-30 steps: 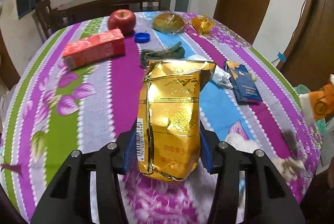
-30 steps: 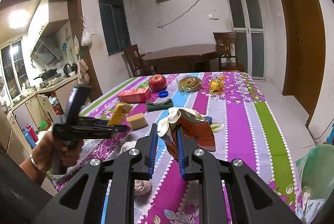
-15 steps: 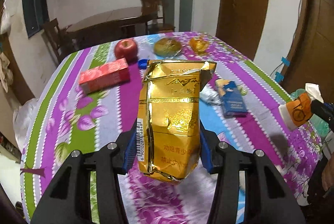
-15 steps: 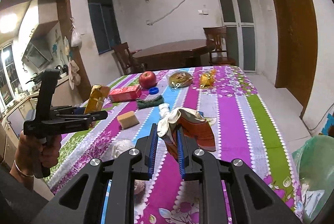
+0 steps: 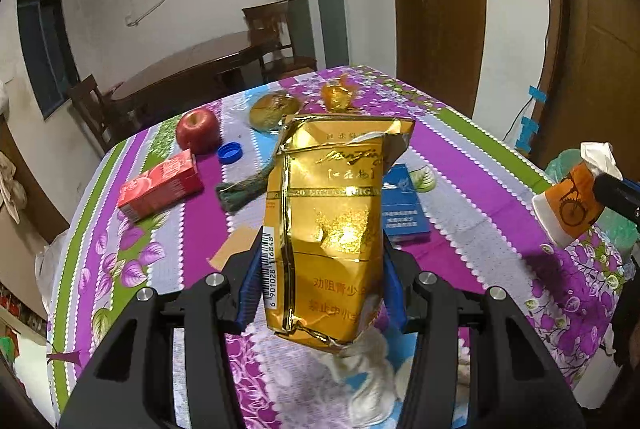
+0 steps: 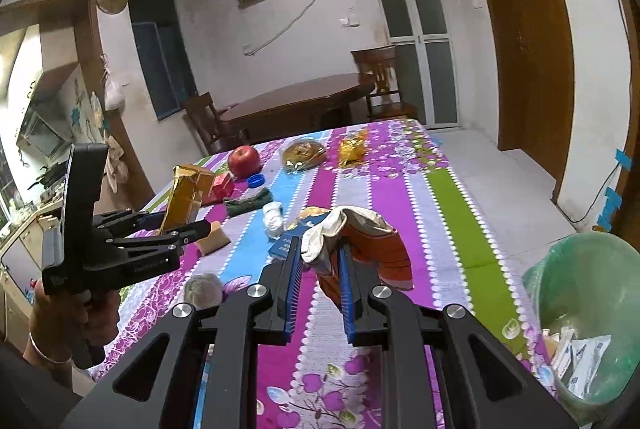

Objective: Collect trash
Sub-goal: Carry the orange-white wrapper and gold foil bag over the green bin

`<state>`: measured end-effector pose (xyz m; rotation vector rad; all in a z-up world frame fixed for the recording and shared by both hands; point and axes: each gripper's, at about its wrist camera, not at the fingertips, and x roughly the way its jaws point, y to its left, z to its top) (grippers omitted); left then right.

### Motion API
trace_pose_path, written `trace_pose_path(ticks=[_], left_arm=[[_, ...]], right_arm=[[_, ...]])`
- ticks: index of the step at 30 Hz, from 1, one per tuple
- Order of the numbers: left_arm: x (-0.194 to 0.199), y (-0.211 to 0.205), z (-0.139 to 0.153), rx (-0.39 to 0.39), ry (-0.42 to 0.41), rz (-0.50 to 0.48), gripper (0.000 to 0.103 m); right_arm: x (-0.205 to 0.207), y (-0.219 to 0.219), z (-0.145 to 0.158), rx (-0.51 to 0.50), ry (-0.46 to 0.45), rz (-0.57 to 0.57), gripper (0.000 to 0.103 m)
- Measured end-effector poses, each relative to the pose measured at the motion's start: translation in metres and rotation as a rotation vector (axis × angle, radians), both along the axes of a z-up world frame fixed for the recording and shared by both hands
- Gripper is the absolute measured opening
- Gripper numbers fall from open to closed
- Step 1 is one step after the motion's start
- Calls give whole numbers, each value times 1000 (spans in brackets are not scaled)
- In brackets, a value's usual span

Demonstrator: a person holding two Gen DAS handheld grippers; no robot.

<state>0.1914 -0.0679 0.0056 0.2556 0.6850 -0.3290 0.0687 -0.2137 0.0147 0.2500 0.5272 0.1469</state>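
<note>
We note left gripper [image 5: 320,293] has lifted gold pack [image 5: 332,225] off surface [image 5: 460,189]; fingers clamp it. Right gripper [image 6: 318,269] fingers pinch paper cup [image 6: 360,249], bin [image 6: 580,309] nr.

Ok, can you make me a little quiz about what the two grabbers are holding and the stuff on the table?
1. True or false: the left hand-held gripper grips a gold packet.
2. What does the right hand-held gripper hold? A) the apple B) a squashed orange paper cup with tissue in it C) the blue bottle cap
3. Fill in: the bin beside the table is lined with a ____ bag.

Key
1. True; its pads press both sides of the packet.
2. B: the paper cup. The apple and the bottle cap lie on the table.
3. Green.
</note>
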Motion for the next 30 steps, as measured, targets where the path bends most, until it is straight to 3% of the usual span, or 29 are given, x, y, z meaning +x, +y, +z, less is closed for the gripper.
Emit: trace_pose_path(ticks=[16,30], left_arm=[[4,-60,18,30,-38,-98,48],[1,-162,32,50,-59,-276,48]], right_arm=[[-15,-62,29,-67,-42,-155,19],[-49,-144,46,-122,-18,-330,19]])
